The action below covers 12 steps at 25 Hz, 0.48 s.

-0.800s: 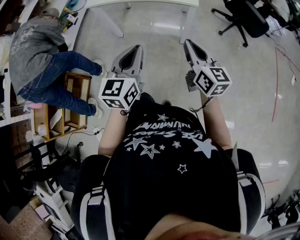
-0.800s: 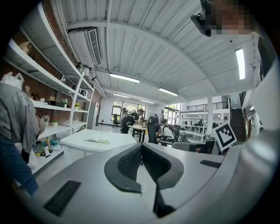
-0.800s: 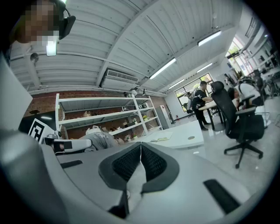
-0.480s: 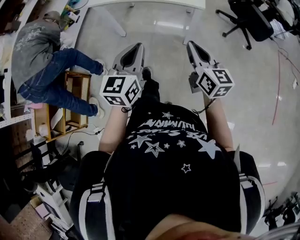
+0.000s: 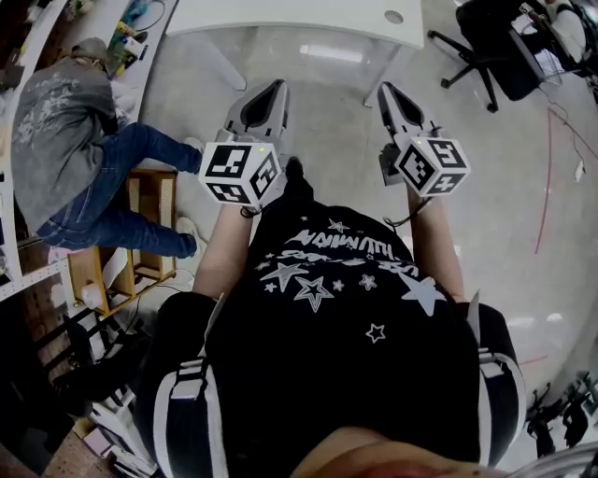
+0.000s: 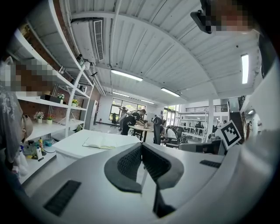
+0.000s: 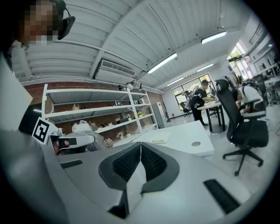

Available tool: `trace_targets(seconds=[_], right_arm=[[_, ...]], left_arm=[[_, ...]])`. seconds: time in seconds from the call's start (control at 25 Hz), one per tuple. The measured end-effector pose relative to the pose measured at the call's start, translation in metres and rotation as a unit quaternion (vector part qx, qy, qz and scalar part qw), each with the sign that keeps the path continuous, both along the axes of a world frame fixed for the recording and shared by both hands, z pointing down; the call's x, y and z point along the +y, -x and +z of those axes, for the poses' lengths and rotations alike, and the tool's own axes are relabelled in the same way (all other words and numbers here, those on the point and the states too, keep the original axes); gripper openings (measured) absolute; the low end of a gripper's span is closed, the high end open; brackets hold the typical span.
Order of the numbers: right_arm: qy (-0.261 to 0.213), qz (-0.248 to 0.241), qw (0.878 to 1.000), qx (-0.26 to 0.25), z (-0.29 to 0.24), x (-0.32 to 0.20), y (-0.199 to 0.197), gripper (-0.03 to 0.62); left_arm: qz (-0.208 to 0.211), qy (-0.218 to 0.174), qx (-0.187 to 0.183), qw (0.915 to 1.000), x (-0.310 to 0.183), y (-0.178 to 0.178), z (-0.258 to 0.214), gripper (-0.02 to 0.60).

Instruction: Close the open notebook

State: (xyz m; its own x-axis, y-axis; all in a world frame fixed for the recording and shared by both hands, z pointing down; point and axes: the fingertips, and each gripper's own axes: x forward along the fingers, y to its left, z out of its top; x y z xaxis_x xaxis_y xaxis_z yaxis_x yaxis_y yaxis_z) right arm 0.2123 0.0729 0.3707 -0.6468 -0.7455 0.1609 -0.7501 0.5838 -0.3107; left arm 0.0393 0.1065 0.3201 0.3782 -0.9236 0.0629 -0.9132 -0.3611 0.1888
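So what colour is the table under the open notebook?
The table is white; clearest in the left gripper view.

The ceiling (image 6: 175, 48) is white and ribbed, curving down toward the far end, with long light strips (image 6: 127, 75) running across it and a vented air unit (image 6: 98, 37) set into it. White metal shelving (image 7: 94, 110) lines a brick wall (image 7: 87, 101) on the left. Tall windows (image 6: 117, 105) brighten the far end of the room. The floor (image 5: 327, 103) is pale, glossy grey, with a thin red line (image 5: 549, 140) curving over it on the right. A white surface (image 5: 280, 14) stands ahead, a black office chair (image 7: 243, 127) to its right. A low wooden shelf unit (image 5: 154, 191) sits on the floor at left.
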Motion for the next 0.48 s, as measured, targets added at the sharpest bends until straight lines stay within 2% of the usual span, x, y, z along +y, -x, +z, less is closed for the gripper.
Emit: trace_targets(seconds=[0.48], right_arm=[[0.008,0.021,1.000,0.013,-0.013,-0.105,0.093,0.009]], left_arm=[[0.015,0.006,0.017,0.9997,-0.106,0.095,-0.006,0.012]])
